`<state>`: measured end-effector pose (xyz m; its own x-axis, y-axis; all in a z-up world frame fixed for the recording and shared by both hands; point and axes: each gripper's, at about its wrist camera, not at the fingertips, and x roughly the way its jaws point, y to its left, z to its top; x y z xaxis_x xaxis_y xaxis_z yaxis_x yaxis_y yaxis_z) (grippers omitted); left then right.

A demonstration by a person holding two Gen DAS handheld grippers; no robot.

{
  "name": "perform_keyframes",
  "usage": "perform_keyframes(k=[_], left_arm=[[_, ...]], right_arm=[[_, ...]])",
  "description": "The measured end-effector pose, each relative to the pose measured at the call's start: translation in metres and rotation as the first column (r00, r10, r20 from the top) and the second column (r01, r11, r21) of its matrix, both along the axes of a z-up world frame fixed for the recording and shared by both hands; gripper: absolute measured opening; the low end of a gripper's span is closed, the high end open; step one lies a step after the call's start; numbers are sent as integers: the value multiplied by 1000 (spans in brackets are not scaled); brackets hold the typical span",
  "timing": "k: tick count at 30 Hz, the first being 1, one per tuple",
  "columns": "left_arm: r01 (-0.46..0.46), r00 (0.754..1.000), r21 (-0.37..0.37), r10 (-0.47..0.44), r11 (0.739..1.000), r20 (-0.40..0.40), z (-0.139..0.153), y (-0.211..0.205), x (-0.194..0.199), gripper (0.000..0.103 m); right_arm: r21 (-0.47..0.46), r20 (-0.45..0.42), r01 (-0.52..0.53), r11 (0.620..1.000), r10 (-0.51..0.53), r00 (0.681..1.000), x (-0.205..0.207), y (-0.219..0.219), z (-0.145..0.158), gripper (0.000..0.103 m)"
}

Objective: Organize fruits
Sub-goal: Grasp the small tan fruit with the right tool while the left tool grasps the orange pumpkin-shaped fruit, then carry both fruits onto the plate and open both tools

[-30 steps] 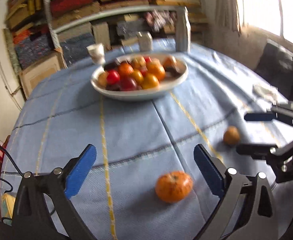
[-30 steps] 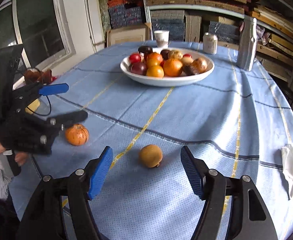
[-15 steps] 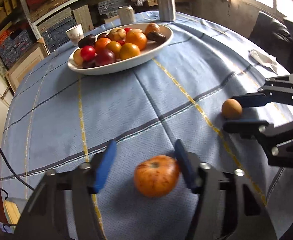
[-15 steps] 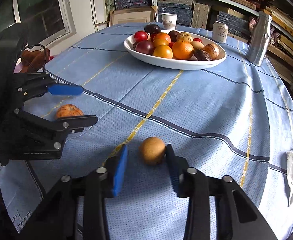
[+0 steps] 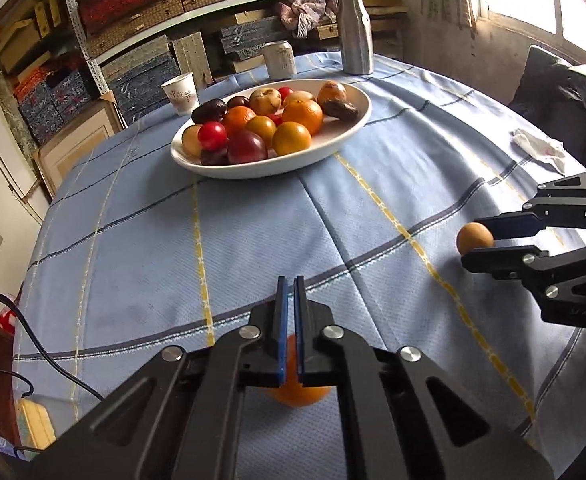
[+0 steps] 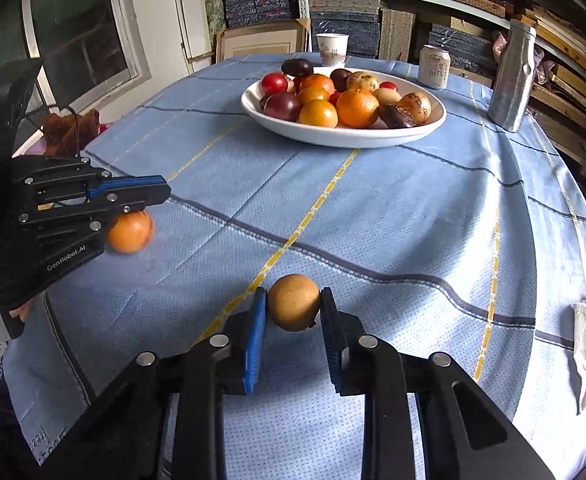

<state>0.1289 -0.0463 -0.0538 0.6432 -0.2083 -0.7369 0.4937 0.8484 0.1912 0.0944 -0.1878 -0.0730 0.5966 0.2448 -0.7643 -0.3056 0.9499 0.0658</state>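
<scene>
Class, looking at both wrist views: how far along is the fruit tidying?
Done: most fruit already sits in the white bowl. In hand: the right tool has just closed on the brown fruit. The left tool has just closed empty; the orange lies under its fingers, ungripped. Left: regrasp the orange, carry both to the bowl.

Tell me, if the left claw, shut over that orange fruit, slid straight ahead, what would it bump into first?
Probably just the blue checked tablecloth: the left claw points down at bare cloth. Skimming the surface instead, it would likely reach the white oval bowl of fruit first, though depth is hard to judge.
</scene>
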Motion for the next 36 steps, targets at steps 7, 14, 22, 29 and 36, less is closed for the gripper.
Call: perform_keyframes(k=[7, 14, 22, 29, 36], left_arm=[[28, 997, 8, -28, 1000, -68, -11, 13, 1, 2], [11, 999, 1, -11, 1000, -45, -8, 18, -4, 33], [107, 994, -49, -108, 993, -20, 9, 4, -33, 98], [250, 955, -97, -262, 963, -140, -5, -18, -50, 53], [277, 943, -74, -285, 958, -172, -14, -28, -57, 36]], right_arm=[[7, -16, -4, 1000, 4, 1000, 2, 0, -3, 27], [19, -19, -4, 1000, 5, 1000, 3, -1, -4, 27], [25, -22, -6, 1000, 7, 1000, 1, -2, -4, 27], [33, -26, -2, 999, 3, 1000, -1, -4, -4, 27], [56, -23, 12, 998, -11, 1000, -3, -11, -3, 27]])
